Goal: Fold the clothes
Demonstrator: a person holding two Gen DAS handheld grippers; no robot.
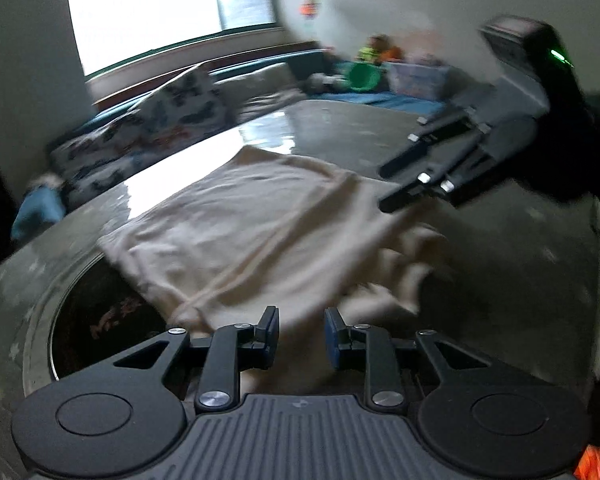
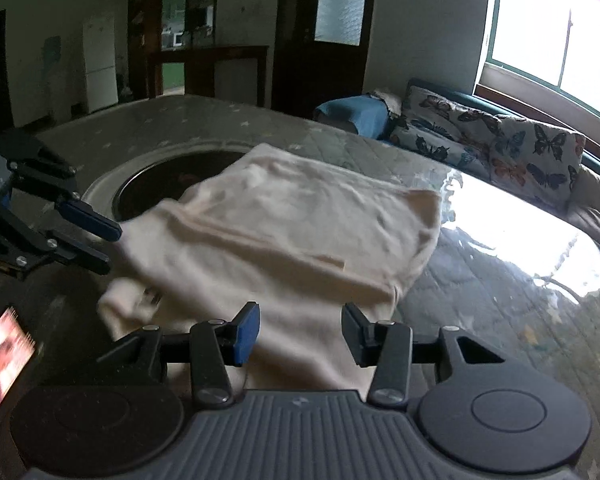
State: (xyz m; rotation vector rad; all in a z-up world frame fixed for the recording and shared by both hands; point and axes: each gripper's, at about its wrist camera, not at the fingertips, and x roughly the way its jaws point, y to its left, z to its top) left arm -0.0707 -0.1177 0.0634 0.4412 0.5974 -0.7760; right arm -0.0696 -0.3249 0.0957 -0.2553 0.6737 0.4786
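A cream garment (image 2: 284, 232) lay folded on the quilted counter (image 2: 500, 300), partly over a round opening (image 2: 148, 184). Left gripper (image 1: 301, 330) and right gripper (image 2: 300, 330) hovered beside it, jaws apart, holding nothing.

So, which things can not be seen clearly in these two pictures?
- Cream garment: its near edge is hidden behind the right gripper in the right wrist view; the left wrist view blurs its crumpled end.
- What kind of garment it is: cannot tell, it is folded over.
- Dark round opening in the table: partly covered by the garment.
- Left gripper: open, holding nothing.
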